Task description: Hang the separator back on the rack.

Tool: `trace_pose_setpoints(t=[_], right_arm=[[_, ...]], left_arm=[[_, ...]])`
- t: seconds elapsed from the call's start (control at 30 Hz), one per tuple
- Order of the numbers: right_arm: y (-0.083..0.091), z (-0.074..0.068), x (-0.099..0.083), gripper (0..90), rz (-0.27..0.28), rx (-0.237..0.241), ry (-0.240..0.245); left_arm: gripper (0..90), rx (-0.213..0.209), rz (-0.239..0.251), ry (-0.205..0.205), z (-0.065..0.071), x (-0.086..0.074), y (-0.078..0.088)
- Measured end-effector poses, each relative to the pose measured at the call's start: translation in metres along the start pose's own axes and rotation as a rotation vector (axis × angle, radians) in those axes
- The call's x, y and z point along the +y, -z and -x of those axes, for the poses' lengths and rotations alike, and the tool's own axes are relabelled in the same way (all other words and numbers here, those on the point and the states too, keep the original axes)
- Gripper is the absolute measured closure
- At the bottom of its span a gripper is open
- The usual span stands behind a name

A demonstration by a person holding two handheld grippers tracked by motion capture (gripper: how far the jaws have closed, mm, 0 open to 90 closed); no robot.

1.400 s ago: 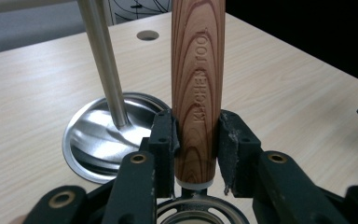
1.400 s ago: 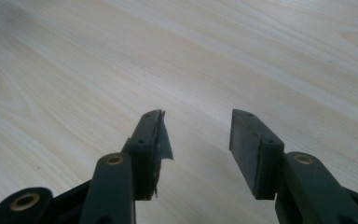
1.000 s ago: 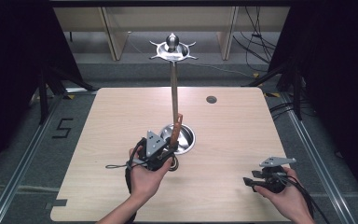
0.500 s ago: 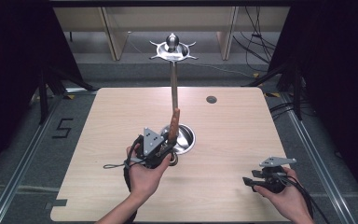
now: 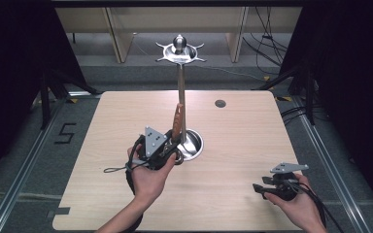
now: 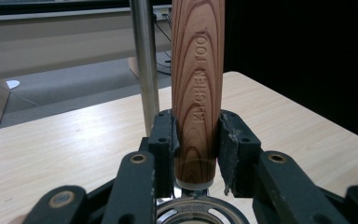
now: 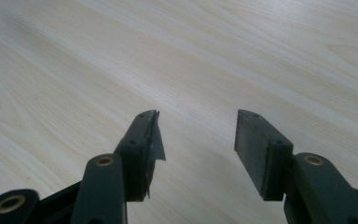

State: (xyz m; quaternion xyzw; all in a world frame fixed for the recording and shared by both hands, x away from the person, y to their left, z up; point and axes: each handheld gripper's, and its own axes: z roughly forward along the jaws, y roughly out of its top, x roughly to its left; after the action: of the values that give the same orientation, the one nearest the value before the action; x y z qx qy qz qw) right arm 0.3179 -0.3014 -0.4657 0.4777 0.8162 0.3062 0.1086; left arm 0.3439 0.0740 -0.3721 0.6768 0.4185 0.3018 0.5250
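Note:
A kitchen tool with a wooden handle point(image 5: 176, 119) stands nearly upright beside the metal pole point(image 5: 181, 92) of a stand. My left gripper point(image 5: 174, 145) is shut on it. In the left gripper view both pads clamp the lower end of the handle point(image 6: 197, 93), with the gripper point(image 6: 196, 140) just above a metal ring of the tool point(image 6: 193, 212). The pole point(image 6: 144, 60) rises just behind. The stand's round base point(image 5: 196, 145) lies by the gripper. My right gripper point(image 5: 256, 188) rests low at the table's front right. Its jaws have just been opening, and bare wood shows between them point(image 7: 198, 135).
The stand's top point(image 5: 179, 51) carries a plate with hooks and a ball knob. A small dark round spot point(image 5: 220, 103) marks the far side of the wooden table point(image 5: 102, 126). Shelving and cables lie on the floor beyond; dark curtains flank both sides.
My left gripper has risen a little with the tool, so the wooden handle stands higher along the pole. The right hand has kept still.

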Motion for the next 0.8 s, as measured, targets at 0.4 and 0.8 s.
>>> trace_pose_setpoints(t=[0.4, 0.8], right_arm=[[-0.002, 0.002, -0.001, 49.9, 0.035, -0.003, 0.018], [-0.005, -0.001, -0.002, 49.9, 0.079, -0.008, -0.01]], left_arm=[[67.8, 0.021, 0.038, 0.025, 0.001, 0.014, 0.001], [67.8, 0.033, 0.06, 0.03, 0.001, 0.021, 0.001]])
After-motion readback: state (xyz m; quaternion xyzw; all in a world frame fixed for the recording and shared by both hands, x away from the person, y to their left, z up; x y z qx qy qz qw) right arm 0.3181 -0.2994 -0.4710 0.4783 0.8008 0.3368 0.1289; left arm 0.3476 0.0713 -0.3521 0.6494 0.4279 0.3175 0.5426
